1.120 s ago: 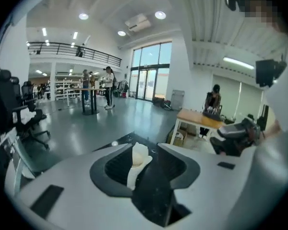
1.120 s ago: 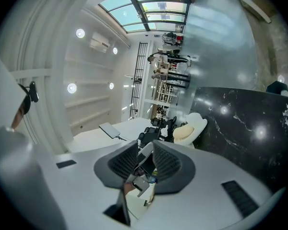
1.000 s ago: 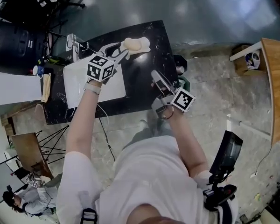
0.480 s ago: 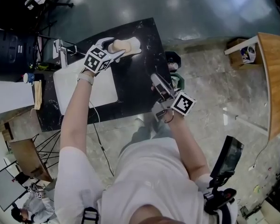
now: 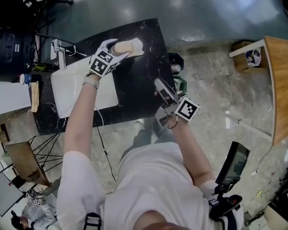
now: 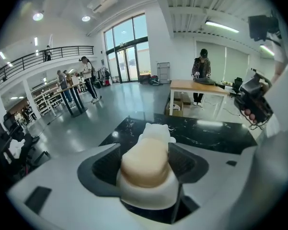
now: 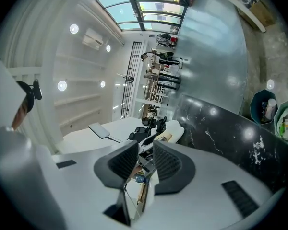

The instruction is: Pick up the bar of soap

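While straddling soap with left gripper just opened wide, had yet to squeeze and lift; held right gripper narrowly open, empty.

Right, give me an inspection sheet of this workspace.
Surface: black marble counter with a white sink.
Job's things: beige bar of soap on a white soap dish, near the counter's far edge.
Clutter: faucet at the sink; wooden piece at the counter's left end.
Grippers: left gripper jaws have just been opening, soap between them; right gripper empty, narrow gap, at the counter's right edge.
Cables: one thin cable hanging below the counter.
Surroundings: bins beside the counter; wooden table at right.
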The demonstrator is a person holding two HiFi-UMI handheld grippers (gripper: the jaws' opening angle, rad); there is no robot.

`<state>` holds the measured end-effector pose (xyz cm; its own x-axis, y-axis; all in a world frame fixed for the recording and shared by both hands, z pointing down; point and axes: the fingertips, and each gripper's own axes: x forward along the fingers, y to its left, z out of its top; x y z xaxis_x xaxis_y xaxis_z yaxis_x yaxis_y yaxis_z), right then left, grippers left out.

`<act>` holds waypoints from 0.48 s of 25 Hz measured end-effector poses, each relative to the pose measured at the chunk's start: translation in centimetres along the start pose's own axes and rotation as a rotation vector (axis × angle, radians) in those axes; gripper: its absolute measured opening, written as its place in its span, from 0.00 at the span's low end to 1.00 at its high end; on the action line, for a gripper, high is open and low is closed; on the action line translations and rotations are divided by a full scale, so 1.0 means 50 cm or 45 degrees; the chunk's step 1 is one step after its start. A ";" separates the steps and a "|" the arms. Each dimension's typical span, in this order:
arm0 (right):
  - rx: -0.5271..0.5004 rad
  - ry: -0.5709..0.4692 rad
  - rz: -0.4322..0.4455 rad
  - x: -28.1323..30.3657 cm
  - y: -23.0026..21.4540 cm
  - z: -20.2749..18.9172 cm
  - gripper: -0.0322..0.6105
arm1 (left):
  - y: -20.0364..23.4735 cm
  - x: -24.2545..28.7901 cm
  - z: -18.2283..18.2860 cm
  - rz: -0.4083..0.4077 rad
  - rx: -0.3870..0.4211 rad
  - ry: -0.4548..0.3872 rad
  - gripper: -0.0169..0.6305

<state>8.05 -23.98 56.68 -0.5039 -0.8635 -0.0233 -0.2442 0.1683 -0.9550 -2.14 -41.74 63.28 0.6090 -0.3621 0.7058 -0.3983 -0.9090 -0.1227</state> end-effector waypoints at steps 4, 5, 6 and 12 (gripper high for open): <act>0.004 0.005 -0.001 0.000 -0.005 -0.006 0.22 | -0.006 -0.007 -0.005 0.028 0.049 0.010 0.49; 0.005 0.006 -0.001 0.000 -0.005 -0.008 0.22 | -0.008 -0.010 -0.005 0.035 0.063 0.020 0.49; 0.007 0.007 0.000 0.001 -0.004 -0.010 0.22 | -0.010 -0.013 -0.006 0.042 0.076 0.030 0.49; 0.010 0.003 0.004 0.005 0.003 -0.015 0.22 | -0.019 -0.030 -0.011 0.047 0.077 0.054 0.48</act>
<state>7.29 -23.83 56.77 -0.5067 -0.8617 -0.0253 -0.2361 0.1669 -0.9573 -3.05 -40.24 62.74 0.5644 -0.3875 0.7289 -0.3771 -0.9065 -0.1899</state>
